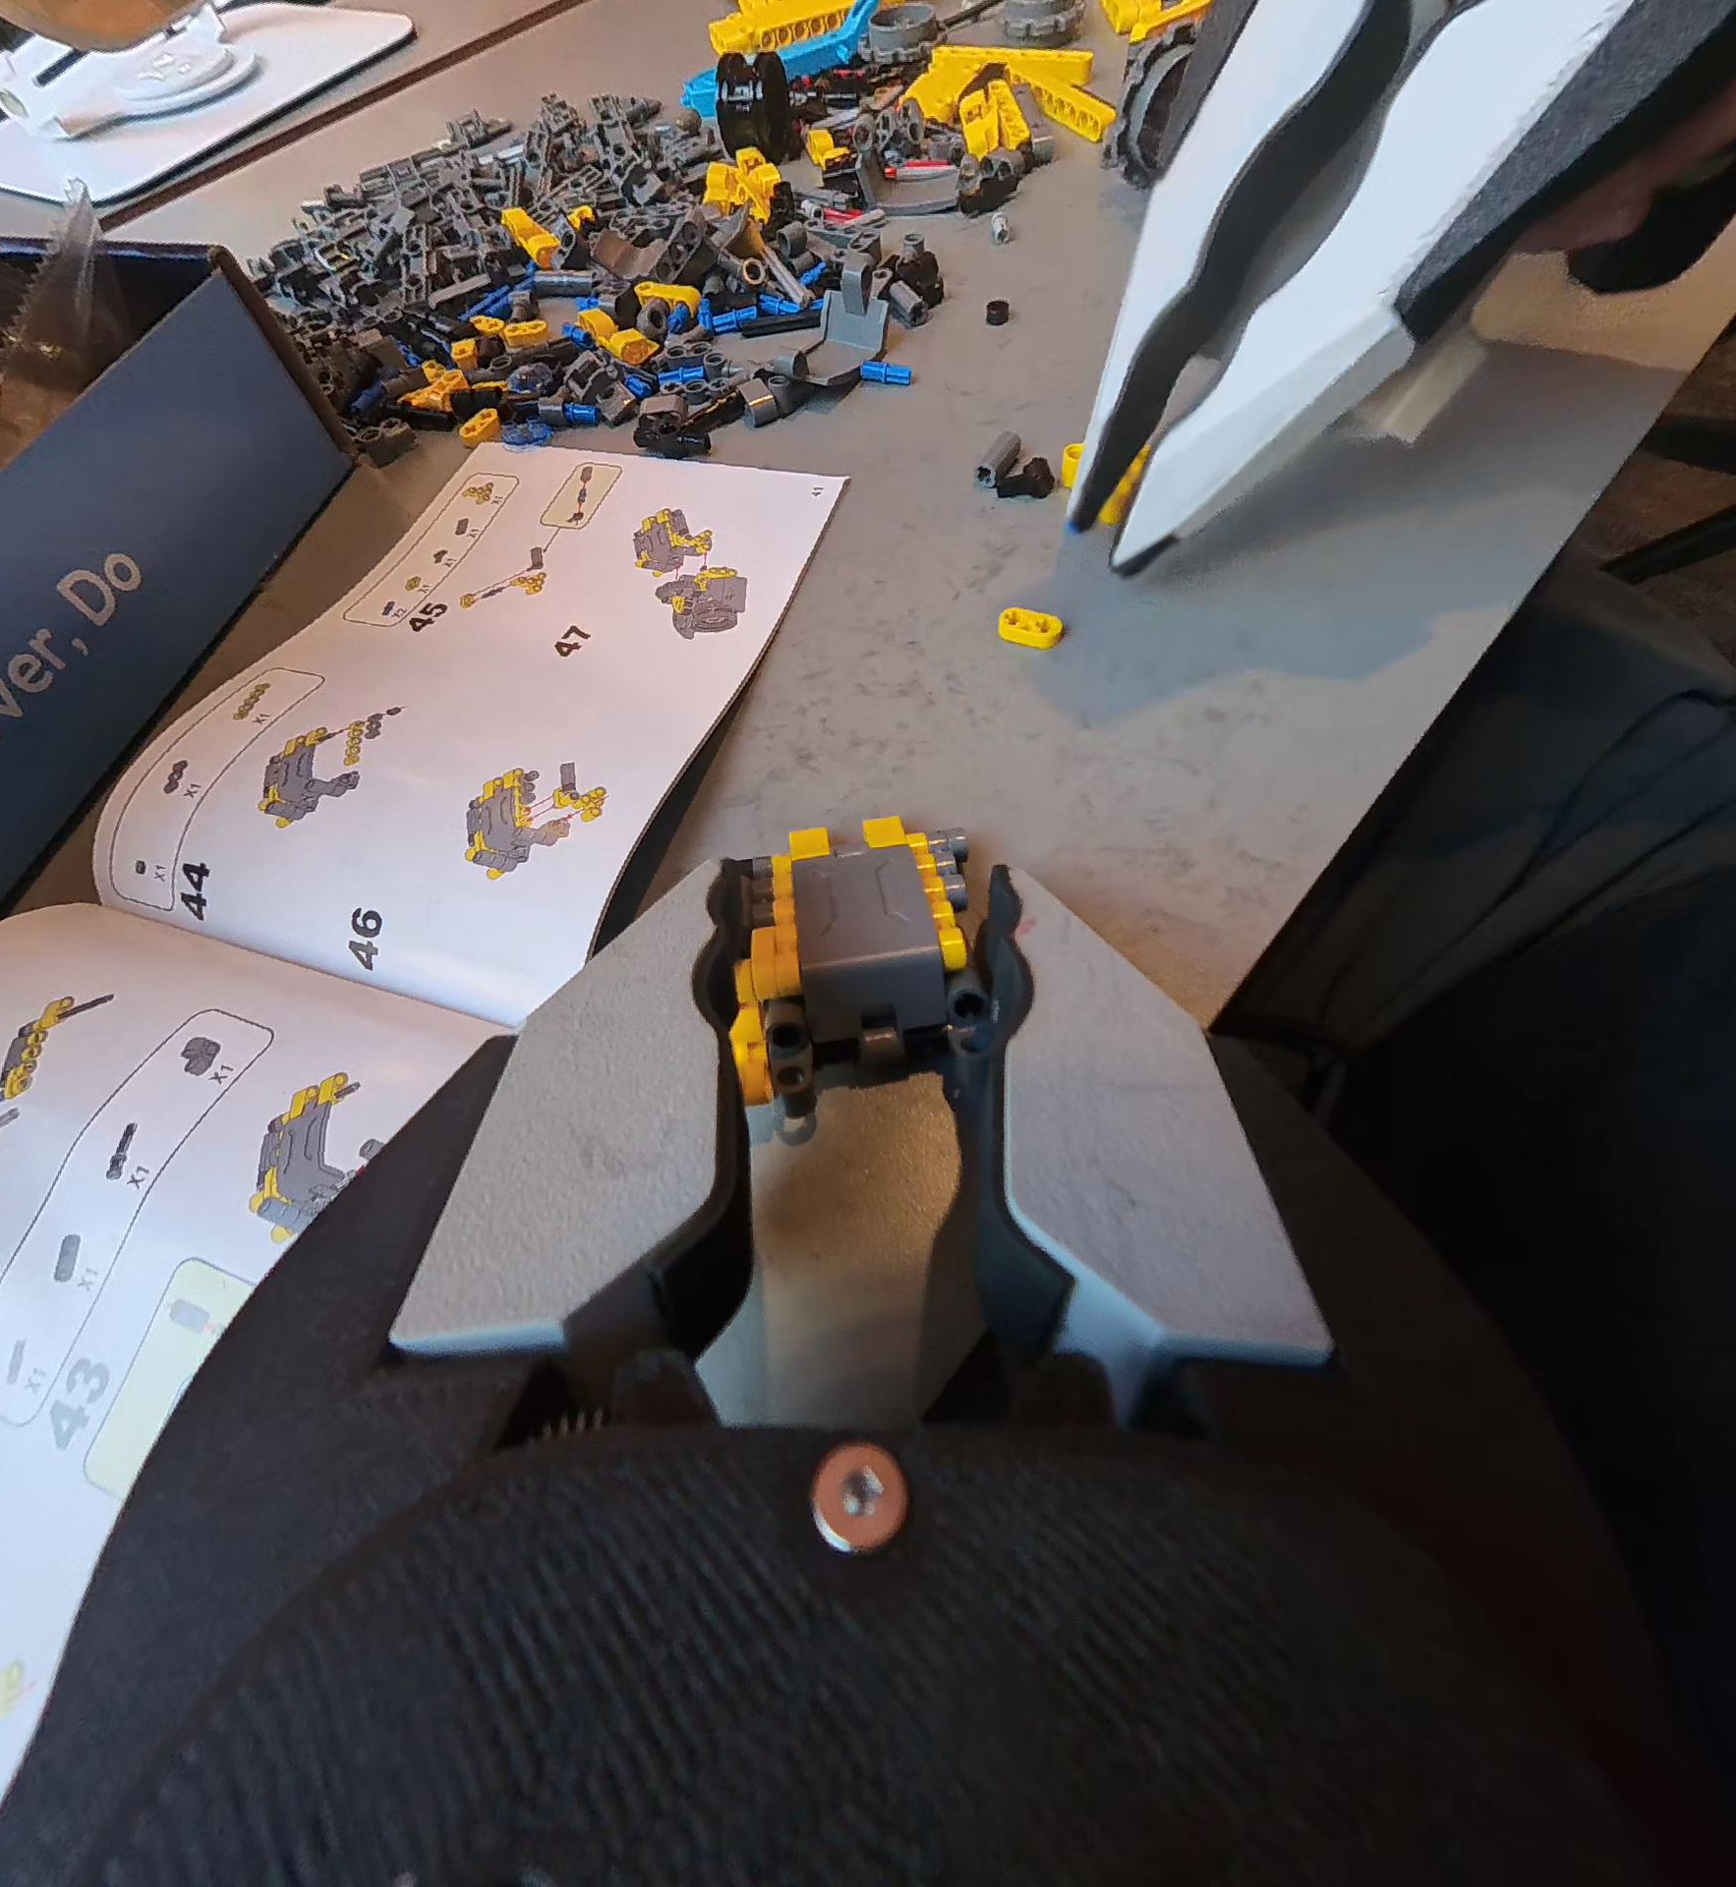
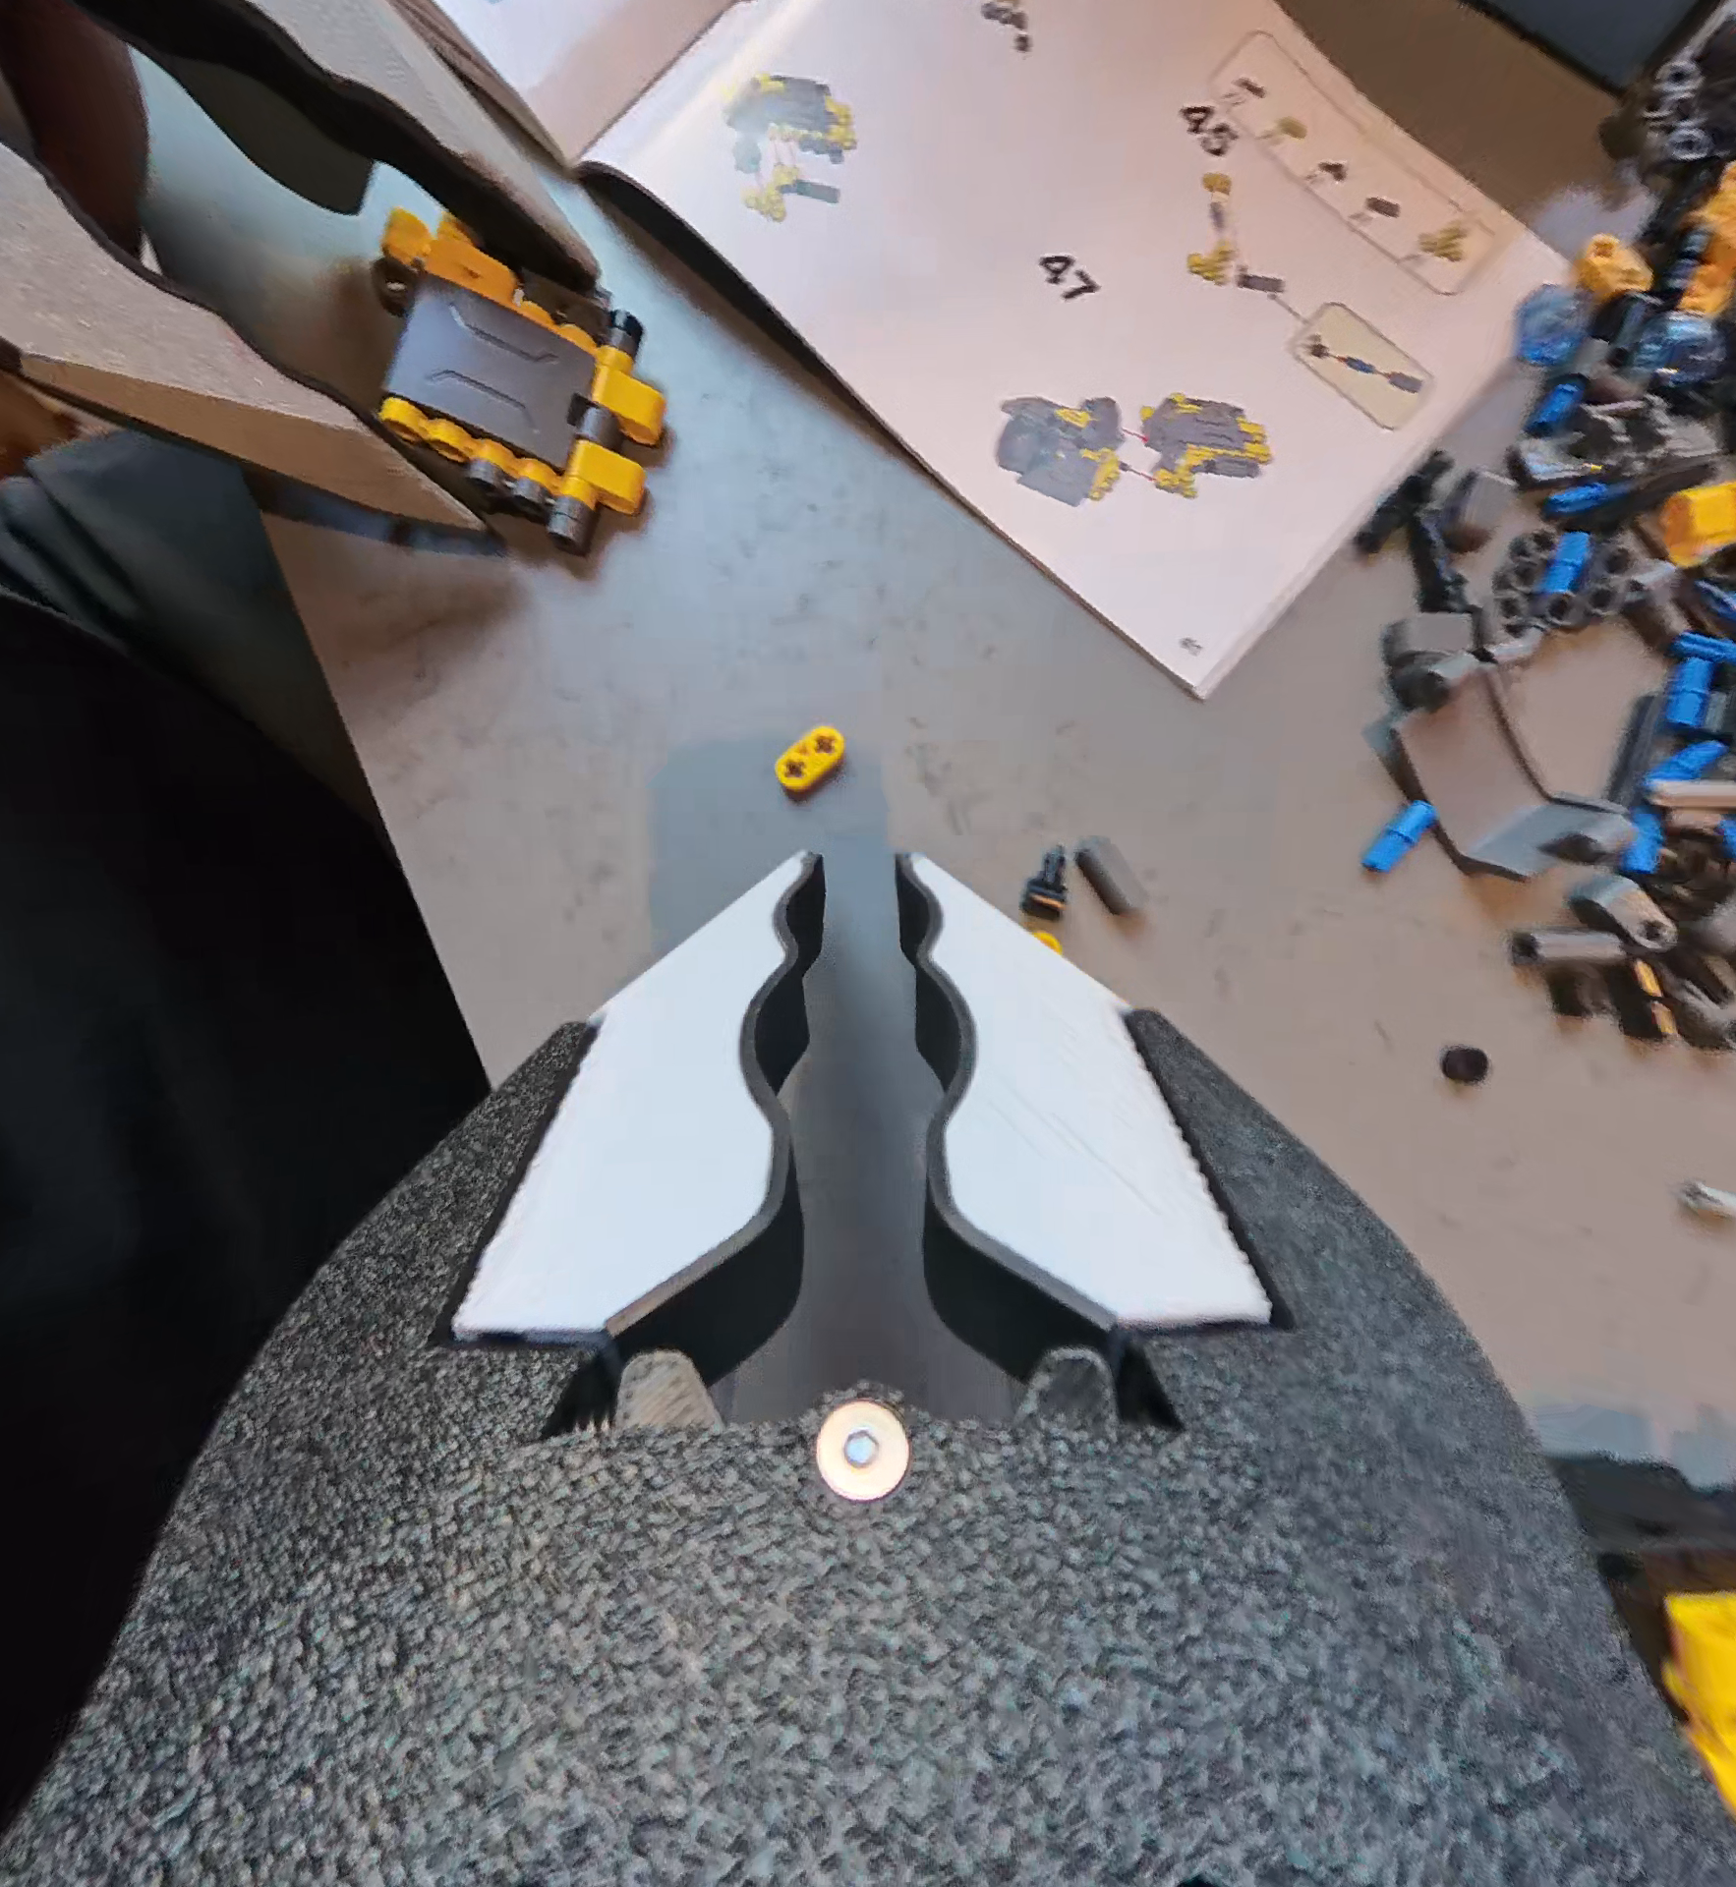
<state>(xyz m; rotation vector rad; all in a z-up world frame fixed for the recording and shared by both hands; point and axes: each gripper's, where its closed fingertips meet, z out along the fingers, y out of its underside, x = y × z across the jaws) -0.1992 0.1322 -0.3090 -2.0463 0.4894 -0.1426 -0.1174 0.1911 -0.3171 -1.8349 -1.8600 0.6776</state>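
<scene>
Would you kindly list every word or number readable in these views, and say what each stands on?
I will not quote writing; it stands here.
Dark blue box: pale lettering on its side.
Open instruction booklet: bold step numbers; part counts too small.
Brick assembly in left gripper: none.

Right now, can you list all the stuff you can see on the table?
Small model: one, grey and yellow, clamped in the left gripper.
Loose link: one, yellow, on the table ahead of the right gripper.
Instruction booklet: one, white, open.
Brick pile: many, grey, yellow, blue, behind the booklet.
Box: one, dark blue, beside the booklet.
Table: one, grey.
Left gripper: grey fingers, shut on the model.
Right gripper: white fingers, open, empty.
</scene>
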